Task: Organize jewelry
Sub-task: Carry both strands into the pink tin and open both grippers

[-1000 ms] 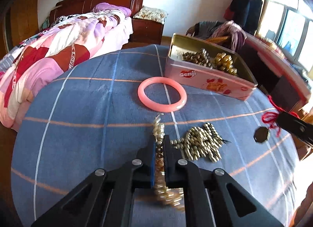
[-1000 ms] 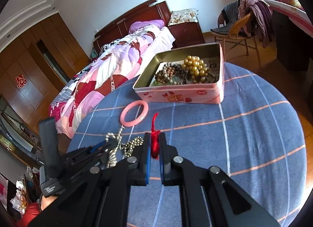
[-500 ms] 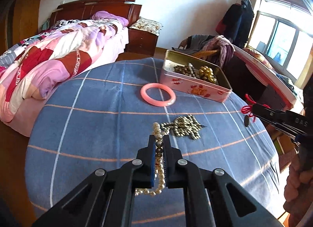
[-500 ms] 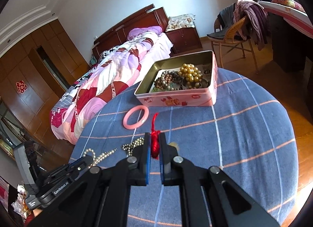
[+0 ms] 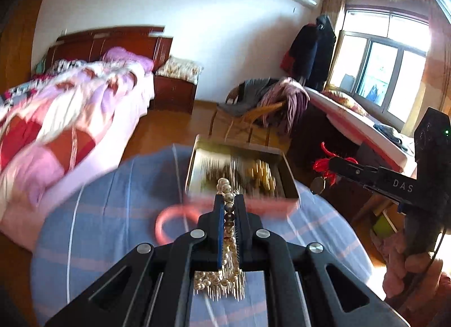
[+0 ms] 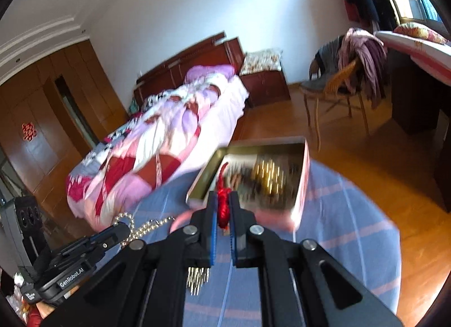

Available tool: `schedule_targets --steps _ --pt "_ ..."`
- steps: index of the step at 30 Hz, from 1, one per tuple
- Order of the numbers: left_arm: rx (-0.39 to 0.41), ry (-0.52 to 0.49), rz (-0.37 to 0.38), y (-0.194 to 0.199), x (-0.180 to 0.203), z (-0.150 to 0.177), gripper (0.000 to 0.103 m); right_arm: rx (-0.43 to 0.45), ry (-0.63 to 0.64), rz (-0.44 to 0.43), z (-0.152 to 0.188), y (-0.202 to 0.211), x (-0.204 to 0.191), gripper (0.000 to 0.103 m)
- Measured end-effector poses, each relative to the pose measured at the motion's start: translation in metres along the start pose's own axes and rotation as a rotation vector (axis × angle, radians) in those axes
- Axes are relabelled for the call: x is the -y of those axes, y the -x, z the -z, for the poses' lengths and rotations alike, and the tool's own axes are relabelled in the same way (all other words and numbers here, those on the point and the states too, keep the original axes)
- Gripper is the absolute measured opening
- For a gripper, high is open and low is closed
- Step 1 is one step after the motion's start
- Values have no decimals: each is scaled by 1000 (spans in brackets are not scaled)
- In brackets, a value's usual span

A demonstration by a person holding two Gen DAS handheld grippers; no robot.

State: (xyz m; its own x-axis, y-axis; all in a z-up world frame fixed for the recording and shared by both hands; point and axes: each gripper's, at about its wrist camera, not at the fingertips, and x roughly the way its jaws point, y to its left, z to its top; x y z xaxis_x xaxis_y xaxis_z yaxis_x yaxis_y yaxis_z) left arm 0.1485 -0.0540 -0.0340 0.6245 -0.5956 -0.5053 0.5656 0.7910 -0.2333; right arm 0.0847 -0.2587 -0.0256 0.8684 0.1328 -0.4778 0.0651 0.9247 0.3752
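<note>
Left claw (image 5: 230, 205): closed on a pearl necklace (image 5: 225, 186); the beads are pinched between the blue pads, one end standing above the tips and the rest hanging in a bunch below.
Right claw (image 6: 222, 200): closed on a red cord (image 6: 223, 206); in the left view a round pendant (image 5: 318, 185) is seen dangling from it.
Tin box (image 6: 303, 183): pink-sided, open, set on the table (image 6: 352, 231) just past both claws; gold and dark beads are blurred inside.
Pink bangle (image 5: 160, 221): laid flat on the blue checked tablecloth, near the tin's front wall.
Hand (image 5: 406, 267): wrapped around the right claw's grip.
Sharpness: the table area is motion-blurred in both views.
</note>
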Motion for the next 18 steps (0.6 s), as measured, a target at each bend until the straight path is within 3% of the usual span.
schedule_targets --steps 6,12,18 --pt "14 -23 -26 -63 1 -33 6 -22 -26 41 -12 -53 13 10" --pt "-67 -41 -57 -118 -3 -28 6 -107 -39 76 8 -92 28 10" --pt "-116 -55 -81 -138 1 -20 6 -139 -41 101 16 -101 38 16"
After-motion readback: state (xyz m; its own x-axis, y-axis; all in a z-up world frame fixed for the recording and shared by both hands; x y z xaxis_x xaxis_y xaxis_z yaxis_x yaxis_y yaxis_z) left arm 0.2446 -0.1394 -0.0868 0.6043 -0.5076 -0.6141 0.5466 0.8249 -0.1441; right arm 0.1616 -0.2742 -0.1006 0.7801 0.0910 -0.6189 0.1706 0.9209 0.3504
